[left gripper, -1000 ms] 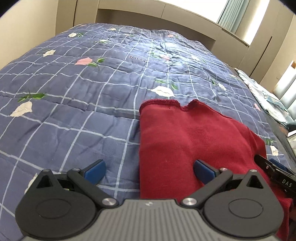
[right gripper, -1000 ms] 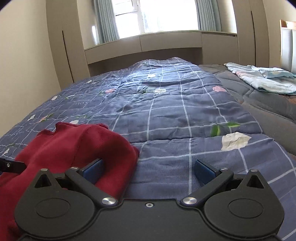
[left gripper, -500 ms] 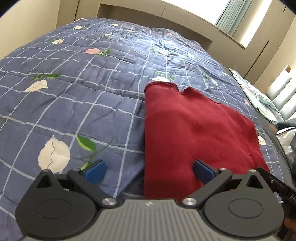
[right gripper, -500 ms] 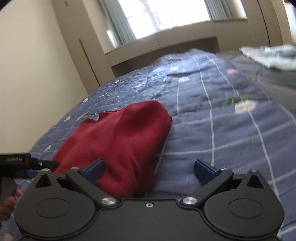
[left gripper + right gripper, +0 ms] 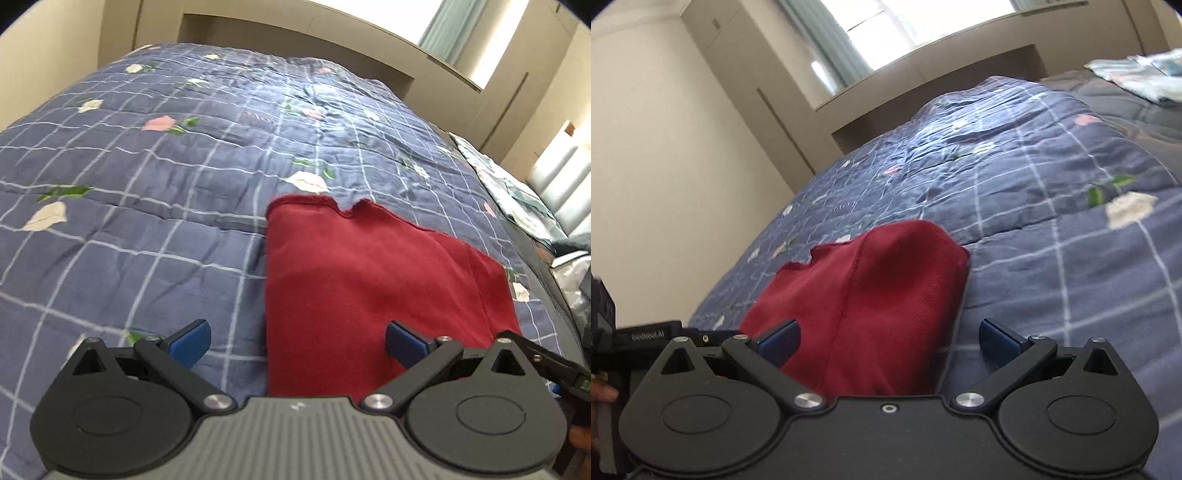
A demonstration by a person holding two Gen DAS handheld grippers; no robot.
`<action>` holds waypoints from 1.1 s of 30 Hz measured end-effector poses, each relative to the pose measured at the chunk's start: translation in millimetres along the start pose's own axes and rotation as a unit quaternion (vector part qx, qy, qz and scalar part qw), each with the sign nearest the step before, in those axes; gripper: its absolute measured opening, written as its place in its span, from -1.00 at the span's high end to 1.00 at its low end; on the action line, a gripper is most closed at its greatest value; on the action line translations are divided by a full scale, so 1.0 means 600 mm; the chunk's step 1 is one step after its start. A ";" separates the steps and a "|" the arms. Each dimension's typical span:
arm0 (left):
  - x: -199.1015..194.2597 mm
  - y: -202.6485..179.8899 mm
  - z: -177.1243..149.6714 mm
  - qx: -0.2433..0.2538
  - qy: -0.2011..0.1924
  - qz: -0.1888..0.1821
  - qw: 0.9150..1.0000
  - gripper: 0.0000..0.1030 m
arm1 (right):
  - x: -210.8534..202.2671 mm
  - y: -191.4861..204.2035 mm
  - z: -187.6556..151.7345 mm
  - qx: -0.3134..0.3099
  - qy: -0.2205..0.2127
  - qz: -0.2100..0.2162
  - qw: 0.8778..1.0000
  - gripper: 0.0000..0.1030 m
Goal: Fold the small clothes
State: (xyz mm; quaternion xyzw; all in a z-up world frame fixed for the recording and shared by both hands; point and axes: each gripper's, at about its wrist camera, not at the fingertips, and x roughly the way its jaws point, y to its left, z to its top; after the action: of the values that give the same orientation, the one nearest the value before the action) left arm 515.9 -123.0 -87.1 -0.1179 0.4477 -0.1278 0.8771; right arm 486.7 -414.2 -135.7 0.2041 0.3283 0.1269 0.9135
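Red garment (image 5: 369, 280) lies folded and flat on the blue checked quilt (image 5: 147, 206) of the bed, its wavy hemmed edge at the far end and its left side a straight folded line. It reads as 1 compact, roughly rectangular panel with a stitched seam running down its right part. A second ago, in the right wrist view, that side of the cloth stood humped and loose; now it sits lower and smoother, and both cameras have drawn back and tipped up. That suggests a fold has just been laid down and released, so the task looks to be between folds or close to done for this piece.

Left tongs (image 5: 297, 338) hover over the near end of the garment, jaws spread wide, holding nothing; the left blue pad (image 5: 190, 338) is over the quilt and the right one over the red cloth. Right tongs (image 5: 888, 338) are likewise wide open and empty, straddling the garment's near right edge (image 5: 864, 306). A pale folded cloth (image 5: 1145, 74) lies well apart at the far side of the bed.
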 end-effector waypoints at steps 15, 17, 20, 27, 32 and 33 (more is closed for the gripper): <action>-0.004 -0.011 0.010 -0.002 0.037 -0.031 0.999 0.06 | -0.009 -0.010 0.000 0.081 -0.003 0.024 0.996 0.21; -0.011 -0.016 0.014 -0.005 0.037 -0.027 0.999 0.33 | -0.016 -0.004 0.005 0.083 -0.008 0.026 0.996 0.50; -0.029 -0.027 0.024 -0.008 0.031 -0.028 0.999 0.48 | -0.034 0.012 0.016 0.074 -0.020 0.023 0.997 0.59; -0.104 -0.087 0.035 0.019 0.003 -0.053 0.998 0.51 | -0.124 0.043 0.052 0.058 -0.053 0.019 0.997 0.61; -0.147 -0.138 0.020 0.028 0.002 -0.086 0.996 0.51 | -0.213 0.047 0.064 0.043 -0.058 -0.002 0.997 0.61; -0.151 -0.146 0.014 0.031 0.003 -0.090 0.995 0.51 | -0.229 0.048 0.062 0.039 -0.057 -0.008 0.998 0.61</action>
State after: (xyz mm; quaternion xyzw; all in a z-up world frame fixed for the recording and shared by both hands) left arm 461.1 -174.4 14.5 -0.1305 0.4338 -0.2203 0.8638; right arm 404.9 -449.8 -21.2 0.2439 0.2817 0.0946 0.9232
